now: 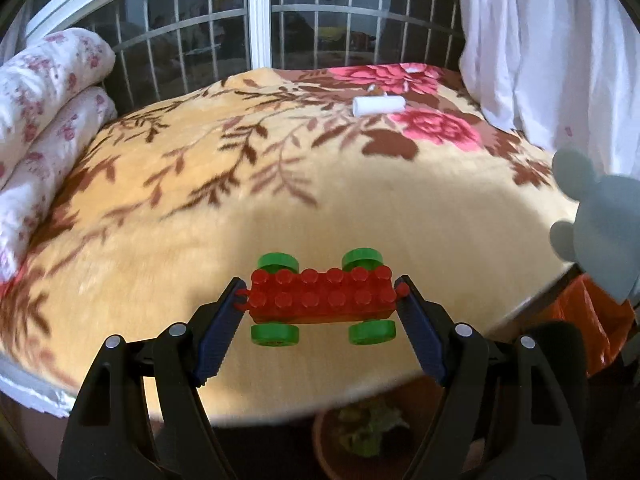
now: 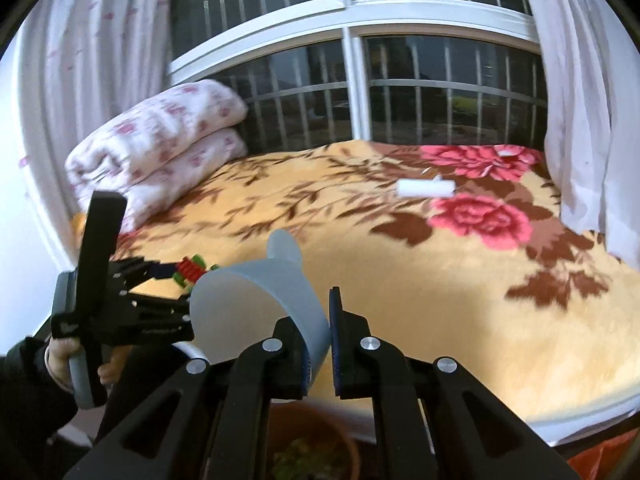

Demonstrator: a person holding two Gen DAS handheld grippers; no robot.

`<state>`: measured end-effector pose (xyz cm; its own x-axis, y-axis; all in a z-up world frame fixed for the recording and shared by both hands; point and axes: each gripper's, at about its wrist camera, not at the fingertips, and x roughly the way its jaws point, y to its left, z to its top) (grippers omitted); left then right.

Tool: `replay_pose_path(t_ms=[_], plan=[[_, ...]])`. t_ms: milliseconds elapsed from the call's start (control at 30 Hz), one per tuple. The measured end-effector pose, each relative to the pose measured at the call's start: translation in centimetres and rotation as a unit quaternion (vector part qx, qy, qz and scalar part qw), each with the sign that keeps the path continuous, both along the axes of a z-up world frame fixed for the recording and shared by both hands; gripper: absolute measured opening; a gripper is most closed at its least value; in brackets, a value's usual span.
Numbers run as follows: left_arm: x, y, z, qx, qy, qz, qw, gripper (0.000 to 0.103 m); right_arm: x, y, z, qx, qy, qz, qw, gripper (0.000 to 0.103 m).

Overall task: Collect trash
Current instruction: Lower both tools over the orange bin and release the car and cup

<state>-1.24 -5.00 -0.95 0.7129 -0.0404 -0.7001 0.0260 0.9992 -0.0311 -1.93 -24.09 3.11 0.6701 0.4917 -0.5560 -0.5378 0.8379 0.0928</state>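
Observation:
My left gripper [image 1: 322, 294] is shut on a red toy brick car with green wheels [image 1: 320, 296], held above the near edge of the flower-patterned blanket [image 1: 200, 208]. It also shows in the right wrist view [image 2: 192, 270], at the left. My right gripper [image 2: 318, 320] is shut on the rim of a grey-blue cup with round ears [image 2: 260, 304], held beside the bed edge; the cup shows in the left wrist view [image 1: 600, 220] at the right. A white roll-shaped piece [image 1: 378, 105] lies far back on the blanket, also in the right wrist view [image 2: 424, 188].
A brown pot with green scraps [image 1: 368, 432] stands on the floor below the grippers, also in the right wrist view [image 2: 308, 452]. An orange bag [image 1: 592, 320] sits at the right. Folded floral quilts [image 1: 44, 120] lie at the left. White curtains [image 1: 552, 48] and a barred window [image 1: 256, 20] stand behind.

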Motion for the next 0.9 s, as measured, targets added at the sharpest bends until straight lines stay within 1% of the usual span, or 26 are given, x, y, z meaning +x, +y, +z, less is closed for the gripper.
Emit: replay_pose_path(t_ms=[100,200,333,400,533,633,733,800,900], plan=[[-3.0,-0.7,-0.3,0.012,0.002,-0.002,0.9999,0.074,-2.8,0.1,-0.7,-0.014,-0.005,0.008,1.000,0.007],[-5.7,-1.3,-1.3,0.007,0.018,-0.011,0.9998,0.074,-4.9,0.2,-1.4,-0.021,0.001,0.017,1.000,0.007],[-7.8,-2.4,-2.9,0.011,0.037,-0.026,0.9989,0.074,-7.2,0.3,-3.2,-0.039,0.022,0.036,0.998,0.007],[-8.7,-2.9,-4.0,0.012,0.051,-0.040,0.9978,0.074,-8.0,0.5,-4.7,-0.046,0.050,0.046,0.997,0.007],[-9.7,-3.9,-6.3,0.017,0.082,-0.061,0.9946,0.074,-9.1,0.9,-7.7,-0.072,0.091,0.056,0.992,0.007],[-9.9,-4.3,-8.4,0.021,0.106,-0.071,0.9916,0.074,-9.5,1.3,-10.0,-0.088,0.111,0.056,0.988,0.007],[-9.4,-5.0,-11.1,0.025,0.140,-0.085,0.9861,0.074,-8.9,1.7,-12.0,-0.103,0.129,0.047,0.985,0.007],[-8.8,-5.4,-12.8,0.035,0.161,-0.094,0.9818,0.074,-8.1,1.8,-13.5,-0.118,0.139,0.036,0.983,0.007],[-7.9,-5.8,-15.1,0.039,0.191,-0.108,0.9749,0.074,-6.7,1.6,-15.5,-0.122,0.167,0.023,0.978,0.007]])
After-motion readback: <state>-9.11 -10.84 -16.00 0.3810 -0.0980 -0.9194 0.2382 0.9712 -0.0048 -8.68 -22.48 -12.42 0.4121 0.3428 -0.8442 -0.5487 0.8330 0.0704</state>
